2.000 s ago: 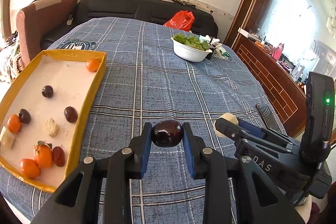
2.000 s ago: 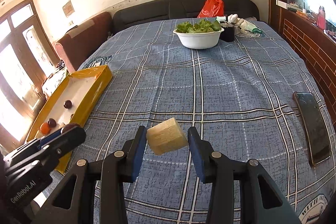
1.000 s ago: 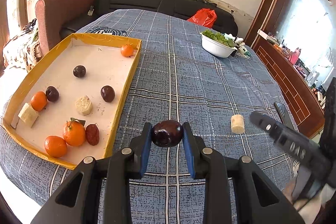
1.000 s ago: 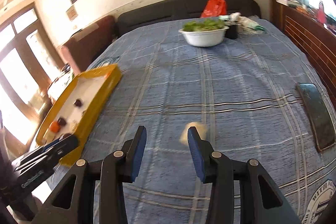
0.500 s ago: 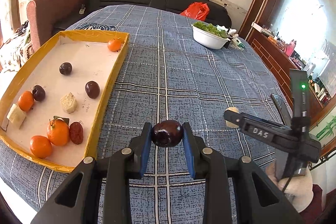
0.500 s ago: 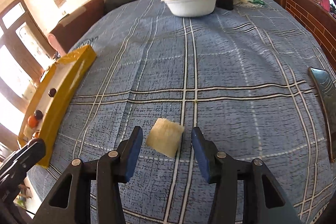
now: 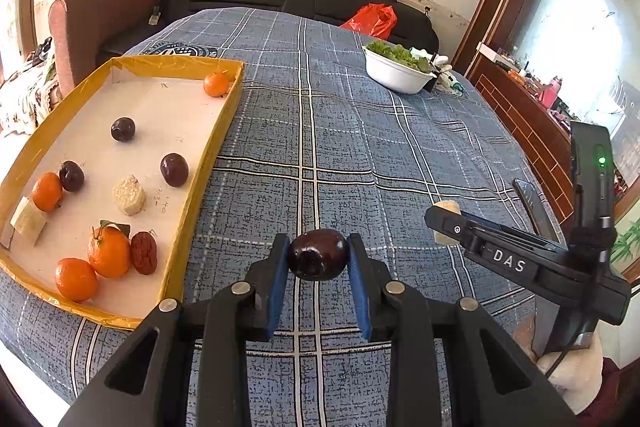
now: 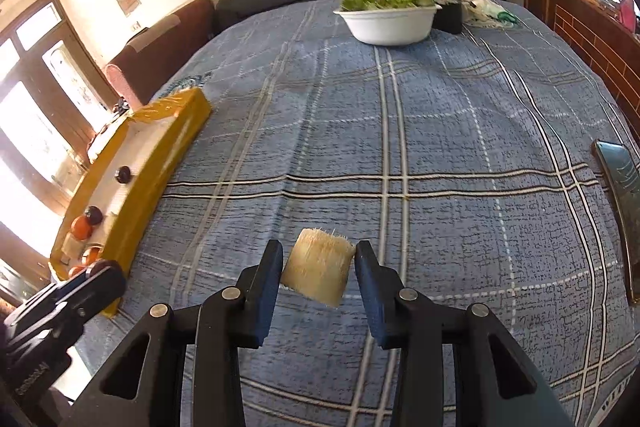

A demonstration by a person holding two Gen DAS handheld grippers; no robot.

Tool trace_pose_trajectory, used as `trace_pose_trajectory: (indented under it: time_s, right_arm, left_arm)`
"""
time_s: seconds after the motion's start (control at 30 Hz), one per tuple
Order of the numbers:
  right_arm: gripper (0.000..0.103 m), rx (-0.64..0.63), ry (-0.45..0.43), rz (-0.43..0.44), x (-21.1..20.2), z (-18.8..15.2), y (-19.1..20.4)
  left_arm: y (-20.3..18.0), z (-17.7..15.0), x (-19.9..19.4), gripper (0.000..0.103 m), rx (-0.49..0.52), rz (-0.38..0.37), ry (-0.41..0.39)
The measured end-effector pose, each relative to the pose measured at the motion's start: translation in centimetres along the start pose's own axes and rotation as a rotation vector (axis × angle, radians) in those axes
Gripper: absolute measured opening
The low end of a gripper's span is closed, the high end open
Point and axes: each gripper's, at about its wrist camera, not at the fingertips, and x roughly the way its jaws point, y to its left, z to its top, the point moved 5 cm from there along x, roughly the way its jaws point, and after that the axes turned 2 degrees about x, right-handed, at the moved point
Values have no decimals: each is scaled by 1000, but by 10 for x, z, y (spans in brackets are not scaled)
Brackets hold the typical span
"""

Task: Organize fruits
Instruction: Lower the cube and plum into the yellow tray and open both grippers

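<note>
My left gripper [image 7: 318, 247] is shut on a dark plum [image 7: 318, 257], held above the blue checked cloth just right of the yellow tray [image 7: 200, 179]. The tray holds several oranges, dark plums, a red date and pale chunks. In the right wrist view a pale fibrous chunk [image 8: 318, 273] sits low over the cloth between the fingers of my right gripper [image 8: 318, 259]. Its jaws are closing and both pads touch the chunk's sides. The left wrist view shows the right gripper [image 7: 434, 217] to the right with the chunk [image 7: 446, 205] at its tip.
A white bowl of greens [image 8: 386, 23] stands at the far end of the table, with a dark cup and a red bag behind it. A dark phone [image 8: 618, 187] lies near the right edge. The tray [image 8: 160, 155] runs along the left edge, with a sofa and a chair beyond it.
The chunk left the right gripper and landed on the cloth. The right jaws widened, came down over it and closed around it. The left gripper kept the plum.
</note>
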Motion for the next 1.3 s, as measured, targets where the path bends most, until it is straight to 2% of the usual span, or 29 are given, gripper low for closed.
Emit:
trace_pose_trajectory:
  time_s: [0.17, 0.4, 0.9, 1.07, 1.3]
  right_arm:
    - [41, -59, -27, 45, -17, 4, 38]
    - [41, -130, -25, 111, -23, 5, 92]
    - [42, -249, 37, 214, 6, 2, 184]
    - [42, -278, 70, 242, 21, -5, 204]
    - [42, -321, 66, 238, 31, -12, 219]
  left_arm:
    - [17, 6, -14, 27, -40, 4, -34]
    - [64, 10, -33, 27, -125, 75, -81]
    - [182, 7, -56, 27, -341, 211, -136]
    - [201, 3, -60, 27, -373, 207, -162]
    - [199, 8, -80, 27, -330, 140, -307]
